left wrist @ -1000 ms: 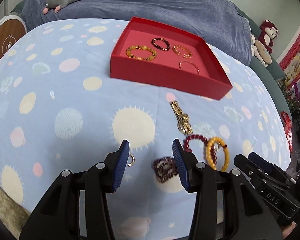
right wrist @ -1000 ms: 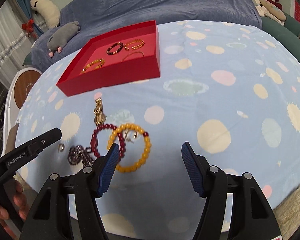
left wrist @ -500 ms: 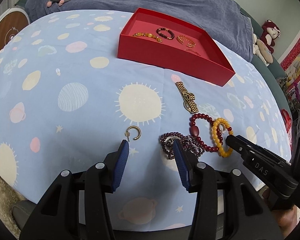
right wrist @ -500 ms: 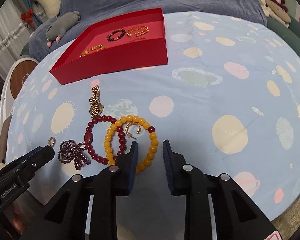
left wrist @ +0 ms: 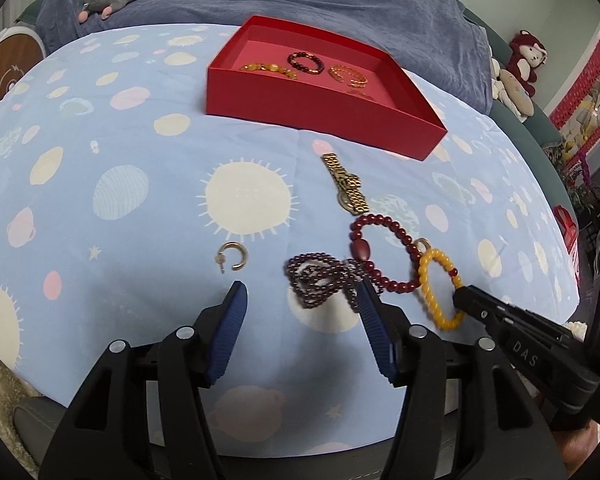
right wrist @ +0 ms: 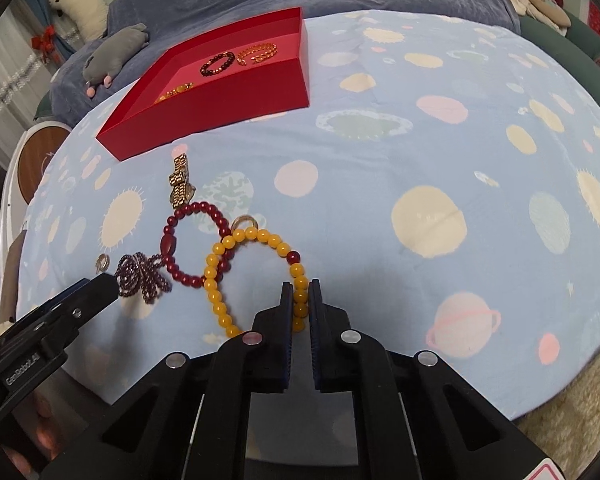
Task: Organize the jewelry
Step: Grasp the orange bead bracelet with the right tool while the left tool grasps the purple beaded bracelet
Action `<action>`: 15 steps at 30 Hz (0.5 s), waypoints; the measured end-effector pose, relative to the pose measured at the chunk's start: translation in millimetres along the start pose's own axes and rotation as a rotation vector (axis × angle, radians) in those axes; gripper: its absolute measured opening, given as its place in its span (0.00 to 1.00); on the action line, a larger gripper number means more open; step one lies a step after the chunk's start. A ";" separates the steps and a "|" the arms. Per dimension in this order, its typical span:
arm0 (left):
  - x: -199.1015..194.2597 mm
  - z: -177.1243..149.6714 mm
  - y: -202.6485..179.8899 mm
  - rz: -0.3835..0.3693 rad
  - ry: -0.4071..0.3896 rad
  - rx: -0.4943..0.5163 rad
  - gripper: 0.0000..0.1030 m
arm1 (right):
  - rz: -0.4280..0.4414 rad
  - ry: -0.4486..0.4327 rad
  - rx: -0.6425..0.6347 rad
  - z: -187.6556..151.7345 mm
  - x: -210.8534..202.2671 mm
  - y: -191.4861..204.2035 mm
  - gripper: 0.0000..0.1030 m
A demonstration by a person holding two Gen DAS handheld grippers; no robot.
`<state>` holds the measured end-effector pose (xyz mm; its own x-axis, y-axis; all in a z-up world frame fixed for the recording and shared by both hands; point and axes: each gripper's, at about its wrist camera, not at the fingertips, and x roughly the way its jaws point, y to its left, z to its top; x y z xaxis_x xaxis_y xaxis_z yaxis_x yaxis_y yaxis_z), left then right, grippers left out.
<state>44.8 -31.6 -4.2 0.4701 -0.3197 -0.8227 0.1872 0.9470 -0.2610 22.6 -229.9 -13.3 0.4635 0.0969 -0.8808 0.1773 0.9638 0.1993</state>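
Two close wrist views angled down, both sharing the red tray (left wrist: 316,108).

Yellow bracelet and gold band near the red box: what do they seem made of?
Yellow bracelet: round, opaque, glossy beads, possibly resin or amber-like stone; one dark red bead. Gold band: shiny flat links, likely gold-toned metal.

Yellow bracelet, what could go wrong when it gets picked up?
The right gripper pinches the yellow bracelet by a few beads, so it could slip out. It overlaps the red bracelet, and a gold ring lies at its far edge; lifting might drag either along.
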 end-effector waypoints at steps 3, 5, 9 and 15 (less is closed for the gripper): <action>4.4 -0.4 -8.2 0.001 0.004 0.021 0.53 | 0.000 0.009 0.003 -5.1 -2.7 0.6 0.07; 6.8 -1.1 -10.9 0.002 0.008 0.030 0.52 | 0.009 0.015 0.017 -8.2 -4.3 -0.7 0.07; 11.1 -5.2 -12.7 0.007 0.010 0.058 0.43 | 0.014 0.017 0.025 -9.8 -4.8 -2.1 0.07; 13.4 -3.9 -7.2 -0.005 -0.009 0.058 0.21 | 0.014 0.013 0.026 -9.7 -4.2 -1.9 0.07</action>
<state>46.4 -42.6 -15.3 0.4764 -0.3246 -0.8171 0.2387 0.9422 -0.2351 11.9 -229.7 -14.1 0.4548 0.1139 -0.8833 0.1930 0.9556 0.2226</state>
